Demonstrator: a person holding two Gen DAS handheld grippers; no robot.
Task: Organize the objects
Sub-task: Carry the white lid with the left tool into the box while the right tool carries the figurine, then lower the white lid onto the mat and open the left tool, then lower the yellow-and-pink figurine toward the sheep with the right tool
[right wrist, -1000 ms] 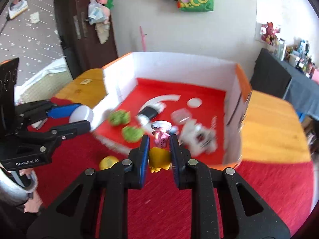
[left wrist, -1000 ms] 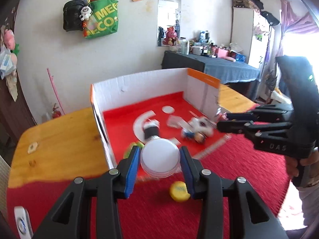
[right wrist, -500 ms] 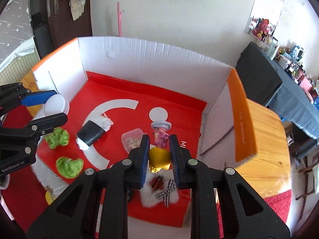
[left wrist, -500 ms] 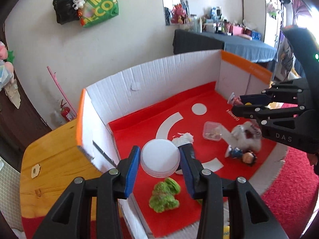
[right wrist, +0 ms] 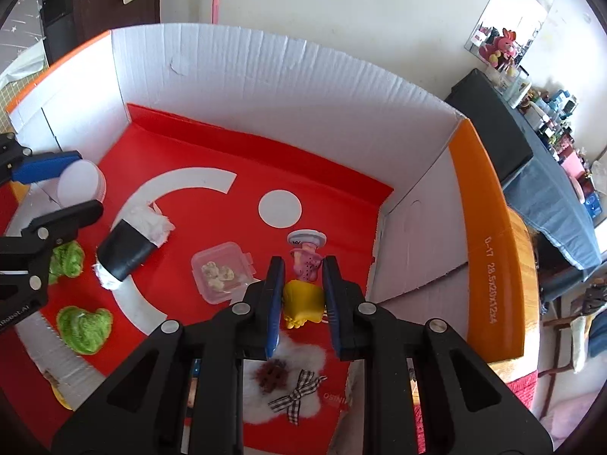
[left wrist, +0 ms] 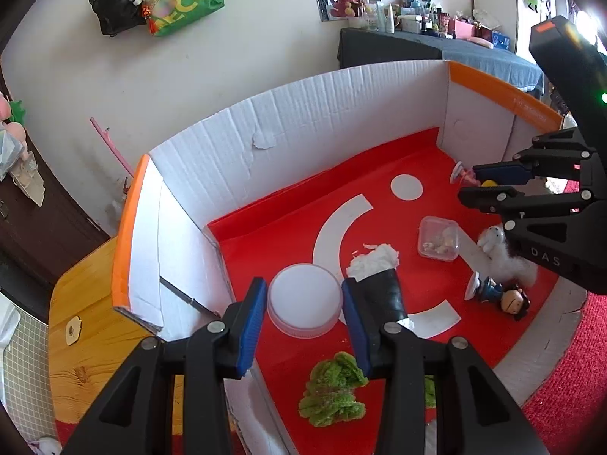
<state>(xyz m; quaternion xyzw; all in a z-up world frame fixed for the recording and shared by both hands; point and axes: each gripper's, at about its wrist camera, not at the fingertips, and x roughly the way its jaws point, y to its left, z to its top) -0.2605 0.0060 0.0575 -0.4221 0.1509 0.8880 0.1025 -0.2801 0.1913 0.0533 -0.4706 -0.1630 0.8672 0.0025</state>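
Observation:
My left gripper (left wrist: 303, 299) is shut on a white round lid (left wrist: 304, 300) and holds it above the near left part of the red-floored cardboard box (left wrist: 303, 125). It also shows in the right wrist view (right wrist: 64, 185) with the lid (right wrist: 80, 182). My right gripper (right wrist: 302, 288) is shut on a yellow and pink toy figure (right wrist: 303, 292) above the box's right side. It also shows in the left wrist view (left wrist: 481, 185).
In the box lie a black roll with white fluff (right wrist: 127, 246), a small clear container (right wrist: 222, 276), green fuzzy pieces (right wrist: 83, 322), a white fluffy toy with a bow (right wrist: 288, 383) and a small doll (left wrist: 500, 295). The box wall (right wrist: 478, 250) stands on a wooden table (left wrist: 87, 303).
Both grippers have moved forward and over the box, each still holding its object. The left gripper with the lid has come lower over the box floor.

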